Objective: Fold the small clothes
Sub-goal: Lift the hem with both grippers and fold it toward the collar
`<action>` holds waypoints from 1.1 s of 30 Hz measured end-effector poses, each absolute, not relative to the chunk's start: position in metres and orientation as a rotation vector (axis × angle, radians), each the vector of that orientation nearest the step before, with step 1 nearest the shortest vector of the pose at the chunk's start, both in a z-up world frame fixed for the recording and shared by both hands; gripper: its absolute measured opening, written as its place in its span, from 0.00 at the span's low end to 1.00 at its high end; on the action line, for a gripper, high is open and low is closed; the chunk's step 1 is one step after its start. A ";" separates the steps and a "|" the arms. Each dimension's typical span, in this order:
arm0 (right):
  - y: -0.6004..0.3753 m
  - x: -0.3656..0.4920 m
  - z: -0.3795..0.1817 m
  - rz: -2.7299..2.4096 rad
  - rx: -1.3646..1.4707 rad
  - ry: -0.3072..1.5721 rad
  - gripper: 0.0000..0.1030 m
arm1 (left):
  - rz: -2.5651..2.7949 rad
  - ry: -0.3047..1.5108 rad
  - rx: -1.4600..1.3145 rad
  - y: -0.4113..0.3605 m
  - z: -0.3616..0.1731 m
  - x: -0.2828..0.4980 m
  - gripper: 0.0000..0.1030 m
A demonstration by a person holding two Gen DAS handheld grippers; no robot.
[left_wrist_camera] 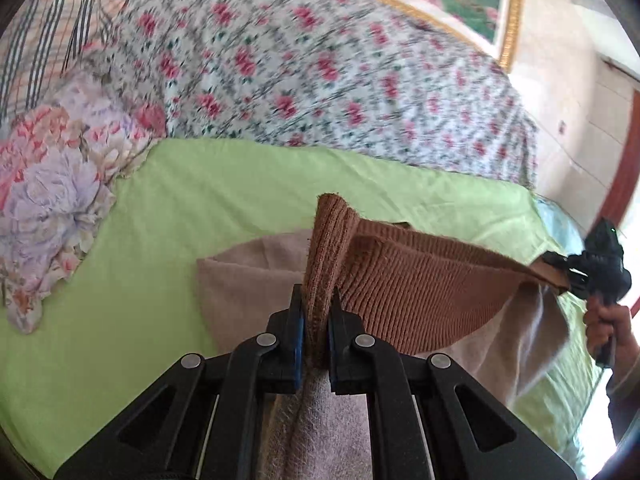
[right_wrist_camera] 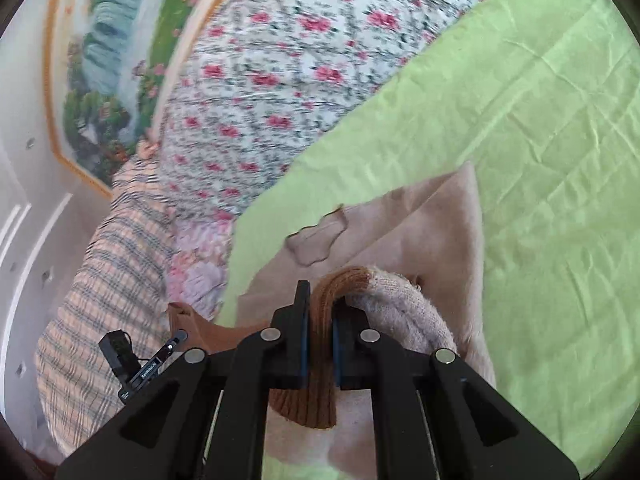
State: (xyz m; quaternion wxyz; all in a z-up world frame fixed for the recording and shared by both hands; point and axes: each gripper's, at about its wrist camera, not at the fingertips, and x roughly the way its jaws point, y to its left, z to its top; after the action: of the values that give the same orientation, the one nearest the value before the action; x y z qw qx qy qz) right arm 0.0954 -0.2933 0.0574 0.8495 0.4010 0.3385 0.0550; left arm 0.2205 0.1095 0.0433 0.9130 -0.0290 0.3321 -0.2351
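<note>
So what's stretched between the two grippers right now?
The garment's brown ribbed band, pulled taut from the left gripper to the right gripper; the left wrist view shows it.

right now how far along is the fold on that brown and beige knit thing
Done: both tongs are shut on the brown ribbed hem of the beige knit garment, left tongs at one end, right tongs at the other. In hand: the hem is lifted and stretched between them over the light green sheet. Left: no finished fold shows; the garment needs laying over and flattening.
</note>
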 end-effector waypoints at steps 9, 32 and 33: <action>-0.317 0.160 -0.010 -0.004 0.895 0.850 0.10 | -0.347 0.856 -0.050 0.096 -0.027 0.306 0.08; -0.276 0.215 -0.023 0.041 0.455 1.073 0.01 | -0.473 0.967 -0.021 0.060 -0.048 0.312 0.13; -0.290 0.216 -0.023 0.002 0.496 1.046 0.00 | -0.444 0.968 -0.025 0.064 -0.048 0.321 0.12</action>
State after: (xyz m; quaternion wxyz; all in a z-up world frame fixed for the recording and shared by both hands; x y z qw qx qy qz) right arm 0.2162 -0.2896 -0.0227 0.8370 0.2345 0.4944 0.0010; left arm 0.3210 0.0637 -0.0480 0.8614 -0.0118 0.4615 -0.2118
